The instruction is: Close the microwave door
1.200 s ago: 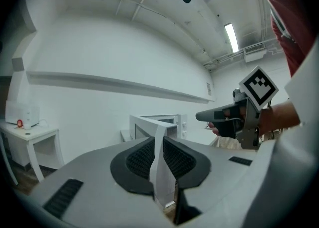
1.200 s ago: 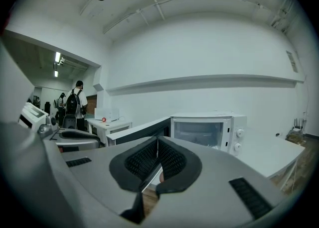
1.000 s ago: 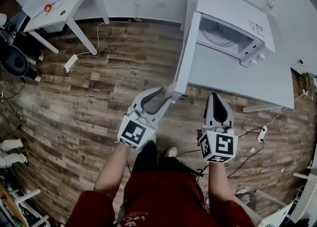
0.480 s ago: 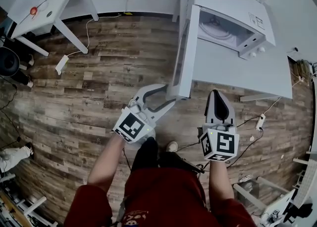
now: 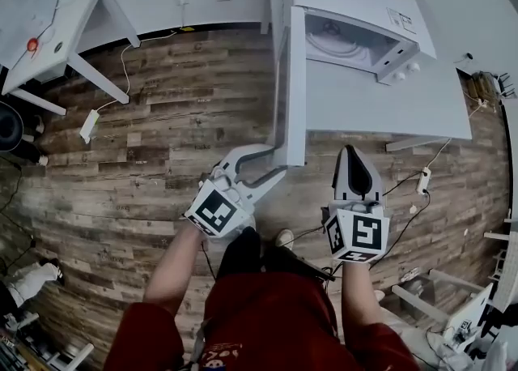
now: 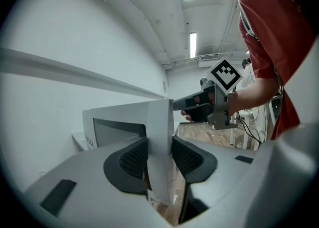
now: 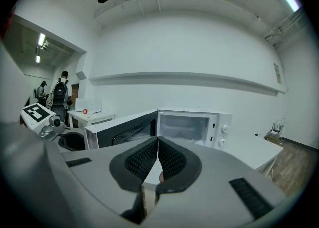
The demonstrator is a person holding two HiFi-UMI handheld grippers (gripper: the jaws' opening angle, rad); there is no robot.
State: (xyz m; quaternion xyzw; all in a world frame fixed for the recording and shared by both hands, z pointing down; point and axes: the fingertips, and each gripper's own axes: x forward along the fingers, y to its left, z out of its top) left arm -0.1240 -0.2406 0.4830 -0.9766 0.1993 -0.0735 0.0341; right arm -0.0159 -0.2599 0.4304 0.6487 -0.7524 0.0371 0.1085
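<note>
Left gripper (image 5: 278, 159) jaws were closing around the open microwave door (image 5: 293, 86) edge. Right gripper (image 5: 356, 155) jaws sat together. The next move likely required swinging the door shut.

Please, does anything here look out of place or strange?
Only the microwave door: it stands wide open, swung out beyond the edge of the white table and over the floor. The jaws of the left gripper are closing around its free edge. Nothing looks spilled or damaged.

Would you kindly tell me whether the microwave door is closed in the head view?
No, the microwave door stands swung wide open, leaving the cavity exposed.
</note>
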